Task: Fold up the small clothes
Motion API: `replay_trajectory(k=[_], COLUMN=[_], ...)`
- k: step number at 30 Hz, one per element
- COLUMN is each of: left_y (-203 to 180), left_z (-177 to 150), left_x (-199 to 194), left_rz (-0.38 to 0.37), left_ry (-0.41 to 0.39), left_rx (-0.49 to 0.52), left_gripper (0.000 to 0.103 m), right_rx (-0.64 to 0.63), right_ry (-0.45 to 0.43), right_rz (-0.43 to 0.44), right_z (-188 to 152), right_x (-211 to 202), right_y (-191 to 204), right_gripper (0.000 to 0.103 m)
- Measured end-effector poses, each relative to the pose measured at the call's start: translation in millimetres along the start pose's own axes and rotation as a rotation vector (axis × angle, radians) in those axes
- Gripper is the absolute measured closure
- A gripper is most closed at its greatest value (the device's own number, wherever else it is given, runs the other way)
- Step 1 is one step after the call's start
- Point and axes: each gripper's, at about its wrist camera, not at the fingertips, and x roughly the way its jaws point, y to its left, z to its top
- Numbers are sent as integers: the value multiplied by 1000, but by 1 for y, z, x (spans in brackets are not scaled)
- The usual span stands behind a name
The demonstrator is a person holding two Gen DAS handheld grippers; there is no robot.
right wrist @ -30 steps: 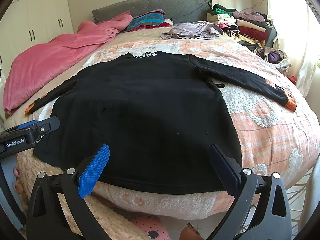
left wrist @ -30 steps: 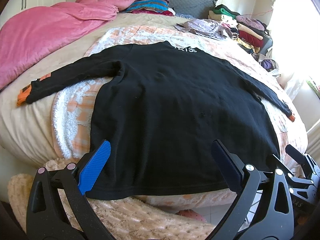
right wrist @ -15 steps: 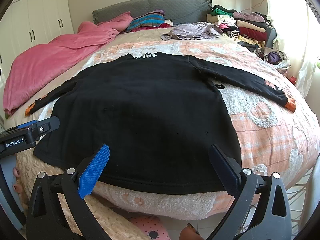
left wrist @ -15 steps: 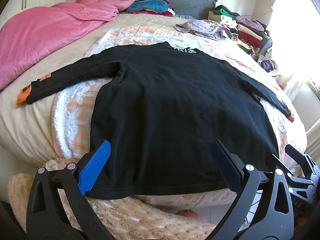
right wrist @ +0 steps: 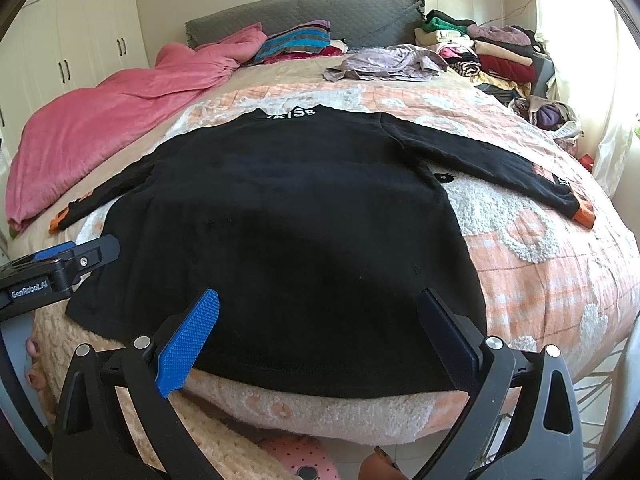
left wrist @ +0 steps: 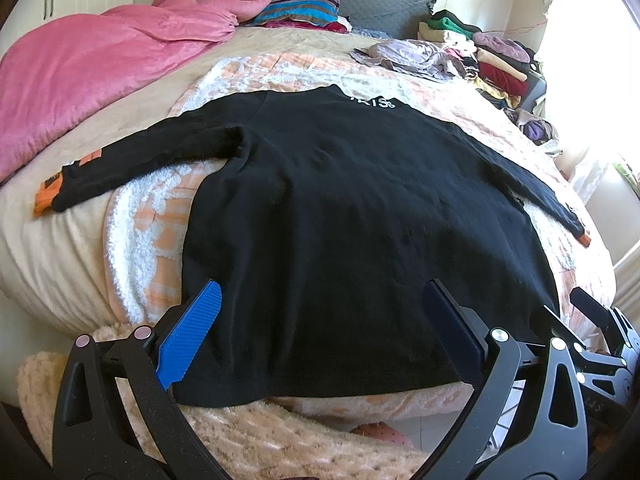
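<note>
Lying flat and unfolded ahead of both sets of spread, empty jaws, the black long-sleeved knit sweater [left wrist: 360, 216] is showing no fold begun. Left gripper [left wrist: 320, 332] and right gripper [right wrist: 316, 332] are hovering at its hem. Only the right view is showing the orange right cuff [right wrist: 583, 213] clearly.

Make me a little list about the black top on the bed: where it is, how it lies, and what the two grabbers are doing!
garment: black sweater, orange cuffs
lies: flat, sleeves spread, hem at near bed edge
under it: peach and white blanket
left gripper: open, above hem, holding nothing
right gripper: open, above hem, holding nothing
folded yet: no
also there: pink blanket, clothes pile
</note>
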Motion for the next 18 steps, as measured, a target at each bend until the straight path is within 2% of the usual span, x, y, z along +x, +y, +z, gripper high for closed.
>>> replay_trajectory(k=[18], left_y=[-10], left_z=[52], left_x=[35], left_rz=[29], left_ry=[6], left_rx=[16], left_gripper=[8], right_rx=[37], right_ry=[-45], right_rz=[-26], right_z=[60], right_x=[28], right_y=[-25], right_gripper=[4])
